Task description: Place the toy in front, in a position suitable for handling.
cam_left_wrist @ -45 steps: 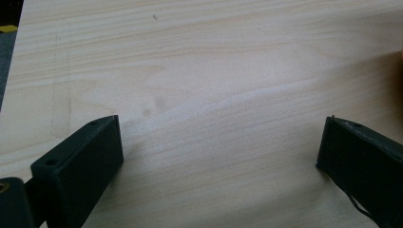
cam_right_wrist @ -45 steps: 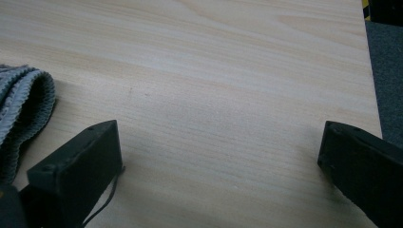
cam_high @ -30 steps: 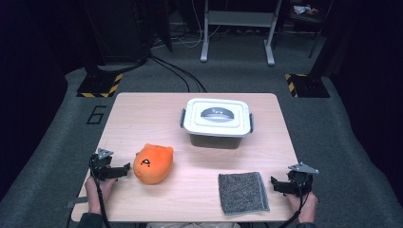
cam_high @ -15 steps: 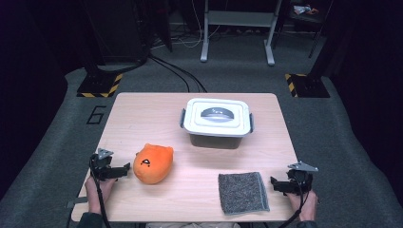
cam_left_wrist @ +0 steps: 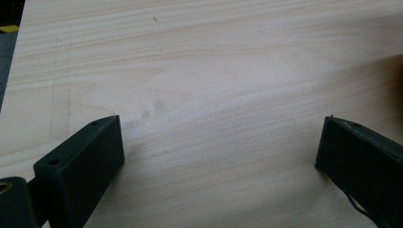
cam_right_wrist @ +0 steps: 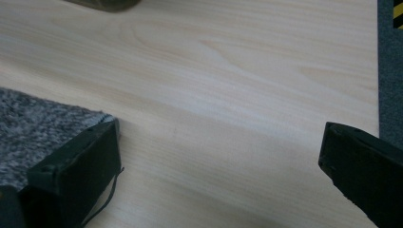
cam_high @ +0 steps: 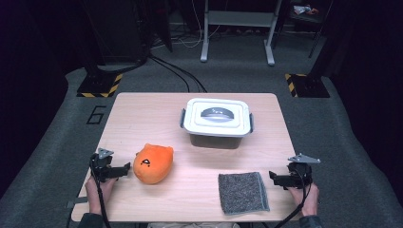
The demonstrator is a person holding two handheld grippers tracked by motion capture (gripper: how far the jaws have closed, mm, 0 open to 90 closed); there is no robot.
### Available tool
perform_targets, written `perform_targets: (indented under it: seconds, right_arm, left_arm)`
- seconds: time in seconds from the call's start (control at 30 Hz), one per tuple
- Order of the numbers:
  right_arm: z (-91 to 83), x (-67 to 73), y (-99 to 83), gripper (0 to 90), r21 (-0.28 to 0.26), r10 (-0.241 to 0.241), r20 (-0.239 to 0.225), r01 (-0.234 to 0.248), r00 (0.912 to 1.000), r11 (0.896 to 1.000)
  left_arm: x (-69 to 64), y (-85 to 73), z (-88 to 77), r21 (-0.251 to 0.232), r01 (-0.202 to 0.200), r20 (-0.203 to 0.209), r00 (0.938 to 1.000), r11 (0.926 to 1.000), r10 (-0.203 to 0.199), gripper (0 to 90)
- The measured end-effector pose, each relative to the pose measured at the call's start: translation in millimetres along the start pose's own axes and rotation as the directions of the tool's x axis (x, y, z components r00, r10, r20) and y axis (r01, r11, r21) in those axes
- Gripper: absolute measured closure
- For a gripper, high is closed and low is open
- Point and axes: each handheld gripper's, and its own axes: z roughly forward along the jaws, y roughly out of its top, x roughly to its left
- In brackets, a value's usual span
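High view: the left gripper [cam_high: 124, 167] rests near the table's [cam_high: 142, 114] left edge, the orange plush toy [cam_high: 153, 163] just beyond its fingertips; the right gripper [cam_high: 273, 176] sits just beside the grey cloth [cam_high: 243, 192].
Left gripper view: jaws spread wide over bare wood, nothing between them.
Right gripper view: jaws wide apart, the cloth's corner [cam_right_wrist: 33, 128] lying at one finger [cam_right_wrist: 76, 161].
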Motion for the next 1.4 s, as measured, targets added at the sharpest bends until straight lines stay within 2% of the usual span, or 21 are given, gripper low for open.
perform_targets:
  seconds: [0.3, 0.47, 0.77, 0.83, 1.07, 1.23, 1.4]
  right_arm:
    - [-18.7, 1.9, 27.5, 0.0, -0.037, -0.026, -0.023, 0.025, 0.9994, 0.999]
    - [-24.9, 5.9, 43.3, 0.0, -0.052, -0.031, -0.051, 0.028, 0.9982, 0.998]
    - [-32.9, 12.7, 70.6, 0.0, -0.076, -0.068, -0.077, 0.062, 0.9947, 0.995]
    - [-34.7, 13.8, 76.9, 0.0, -0.079, -0.077, -0.095, 0.069, 0.9925, 0.994]
    - [-48.4, 16.1, 95.1, 0.0, -0.093, -0.095, -0.100, 0.086, 0.9904, 0.992]
    - [-47.4, 20.6, 115.4, 0.0, -0.097, -0.130, -0.106, 0.120, 0.9858, 0.988]
    - [-39.7, 27.1, 134.5, 0.0, -0.098, -0.145, -0.123, 0.134, 0.9817, 0.986]
  left_arm:
    - [0.0, 0.1, -0.1, 0.001, -0.001, 0.000, 1.0000, 1.0000, 0.001, 1.7]
    - [0.1, 0.0, -0.1, 0.000, -0.002, 0.001, 1.0000, 1.0000, 0.002, 1.8]
    - [0.3, 0.2, -0.3, 0.004, -0.006, 0.001, 1.0000, 1.0000, 0.006, 1.9]
    - [0.3, 0.2, -0.3, 0.004, -0.006, 0.001, 1.0000, 1.0000, 0.006, 1.9]
    - [0.5, 0.3, -0.3, 0.005, -0.010, 0.001, 0.9999, 0.9999, 0.010, 2.0]
    - [0.4, 0.3, -0.2, 0.005, -0.009, 0.001, 1.0000, 0.9999, 0.009, 2.0]
    - [0.4, 0.3, -0.2, 0.005, -0.009, 0.001, 1.0000, 0.9999, 0.009, 2.0]
